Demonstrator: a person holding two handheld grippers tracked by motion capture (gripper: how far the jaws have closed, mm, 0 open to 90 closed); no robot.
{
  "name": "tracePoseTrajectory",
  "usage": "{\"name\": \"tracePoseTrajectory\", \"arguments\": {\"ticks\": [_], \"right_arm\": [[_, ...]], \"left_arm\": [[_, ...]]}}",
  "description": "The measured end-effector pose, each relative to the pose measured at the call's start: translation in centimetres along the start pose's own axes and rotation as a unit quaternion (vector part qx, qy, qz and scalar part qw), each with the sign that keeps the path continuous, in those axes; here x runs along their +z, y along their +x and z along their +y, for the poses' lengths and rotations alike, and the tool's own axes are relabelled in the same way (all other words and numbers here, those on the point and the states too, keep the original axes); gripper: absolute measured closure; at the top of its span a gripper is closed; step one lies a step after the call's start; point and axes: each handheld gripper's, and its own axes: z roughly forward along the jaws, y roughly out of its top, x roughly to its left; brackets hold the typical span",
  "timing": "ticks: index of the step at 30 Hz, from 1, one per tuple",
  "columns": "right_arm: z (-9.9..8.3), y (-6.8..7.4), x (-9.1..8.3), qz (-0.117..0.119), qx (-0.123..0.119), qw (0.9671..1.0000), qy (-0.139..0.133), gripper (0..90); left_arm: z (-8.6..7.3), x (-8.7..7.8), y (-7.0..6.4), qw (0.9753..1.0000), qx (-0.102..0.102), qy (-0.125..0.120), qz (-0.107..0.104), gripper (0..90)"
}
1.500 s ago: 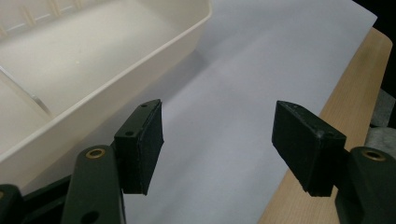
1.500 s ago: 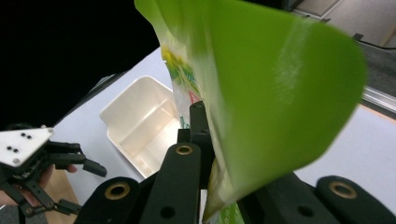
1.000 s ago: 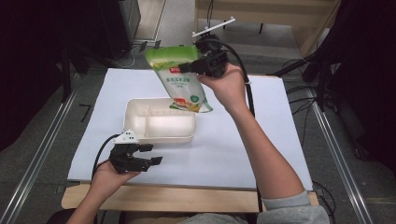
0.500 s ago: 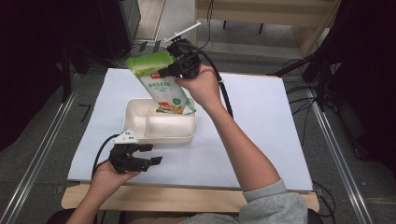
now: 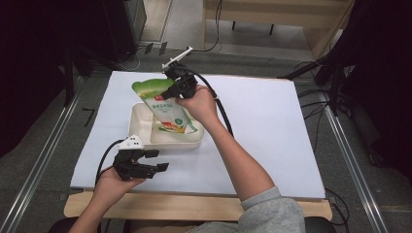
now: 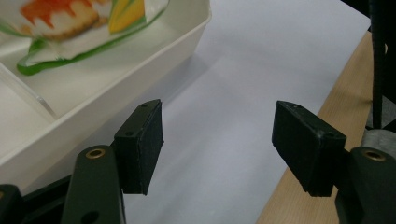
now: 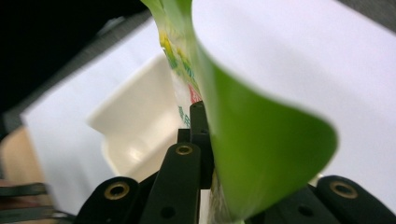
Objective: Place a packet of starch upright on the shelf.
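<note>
Green-topped snack bag (image 5: 165,107) hangs tilted over the white tray (image 5: 141,127), its bottom corner down inside, pinched near the top by the right gripper (image 5: 173,91). Left gripper (image 5: 154,160) rests spread on the white sheet (image 5: 272,136), just beside the tray.

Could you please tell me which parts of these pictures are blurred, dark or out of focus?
High view: dark surroundings, white table evenly lit. Left gripper view: the left tongs are sharp, the tray and bag print soft. Right gripper view: the green bag is close and blurred, as is the top-left corner.
</note>
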Motion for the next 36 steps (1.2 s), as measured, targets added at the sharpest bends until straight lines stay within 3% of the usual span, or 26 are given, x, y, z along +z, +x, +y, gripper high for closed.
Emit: {"name": "tracePoseTrajectory", "arguments": {"ticks": [4,10,16,20,25,29,36], "right_arm": [[-0.9,-2.1,0.3,0.006,0.025,0.9996,-0.015,89.0],[-1.8,-4.1,-0.1,-0.013,0.027,0.9994,-0.015,86.4],[-3.3,-6.1,-0.3,-0.008,0.042,0.9986,-0.030,83.1],[-4.0,-6.6,-0.1,-0.021,0.019,0.9988,-0.039,82.2],[-4.2,-7.1,0.1,-0.020,0.033,0.9984,-0.042,81.1],[-4.4,-7.5,0.2,-0.033,0.034,0.9980,-0.043,71.9],[-4.9,-7.8,-0.4,-0.035,0.033,0.9979,-0.043,61.6]], "left_arm": [[0.0,0.1,-0.1,1.0000,0.002,0.003,-0.001,34.4],[0.0,0.2,-0.1,1.0000,0.001,0.003,-0.002,34.4],[0.0,0.2,-0.2,1.0000,0.004,0.007,-0.002,34.4],[0.1,0.2,-0.2,1.0000,0.005,0.007,-0.003,34.5],[0.0,0.2,-0.2,1.0000,0.003,0.004,-0.001,34.4],[0.0,0.3,-0.2,0.9999,0.003,0.009,-0.003,34.4],[0.0,0.3,-0.3,0.9999,0.004,0.008,-0.005,34.4]]}}
